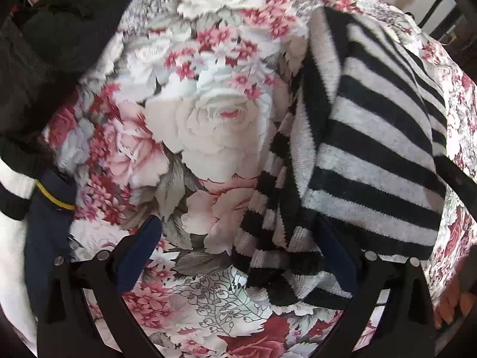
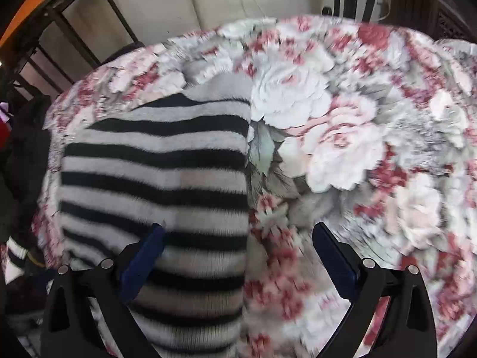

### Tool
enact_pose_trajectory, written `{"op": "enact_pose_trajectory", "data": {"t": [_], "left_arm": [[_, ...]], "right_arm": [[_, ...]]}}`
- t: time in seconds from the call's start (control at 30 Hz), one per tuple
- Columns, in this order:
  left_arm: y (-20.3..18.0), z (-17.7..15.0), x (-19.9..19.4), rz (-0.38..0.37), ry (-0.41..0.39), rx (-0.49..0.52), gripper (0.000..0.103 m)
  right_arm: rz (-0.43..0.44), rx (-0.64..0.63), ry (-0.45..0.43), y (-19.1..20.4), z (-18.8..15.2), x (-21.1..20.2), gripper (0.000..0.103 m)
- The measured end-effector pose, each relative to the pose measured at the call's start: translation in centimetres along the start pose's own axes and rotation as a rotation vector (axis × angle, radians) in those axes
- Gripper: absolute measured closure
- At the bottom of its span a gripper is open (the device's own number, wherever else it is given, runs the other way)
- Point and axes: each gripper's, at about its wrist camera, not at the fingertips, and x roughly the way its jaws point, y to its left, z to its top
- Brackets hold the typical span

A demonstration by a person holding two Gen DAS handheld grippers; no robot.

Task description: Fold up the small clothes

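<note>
Both pairs of jaws spread wide, nothing pinched. Left gripper (image 1: 238, 256) straight above the striped garment's (image 1: 372, 155) loose sleeve end; right gripper (image 2: 238, 256) over its straight folded edge on the floral cloth (image 2: 342, 137). Risk: snagging fuzzy knit, dragging the fold askew, or pinching cloth beneath. Motion blur, so layers possibly uneven. Dark pile (image 1: 44, 44) crowding one side; open floral surface elsewhere.

The striped garment (image 2: 155, 161) lies flat on the floral cloth (image 2: 342, 137) (blurred), the right gripper (image 2: 238, 238) spread wide above its edge.
</note>
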Motion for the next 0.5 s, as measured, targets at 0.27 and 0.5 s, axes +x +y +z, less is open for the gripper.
{"op": "enact_pose_trajectory", "data": {"t": [0.27,0.5], "left_arm": [[-1.4,-0.5,-1.9,-0.011,-0.086,0.063,0.005],[-2.6,-0.9,0.0,0.024,-0.045,0.089,0.004]], "right_arm": [[0.036,-0.064,0.126,1.7,-6.6,0.0,0.004],[0.071,-0.05,0.154,1.7,-7.3,2.3,0.003]]}}
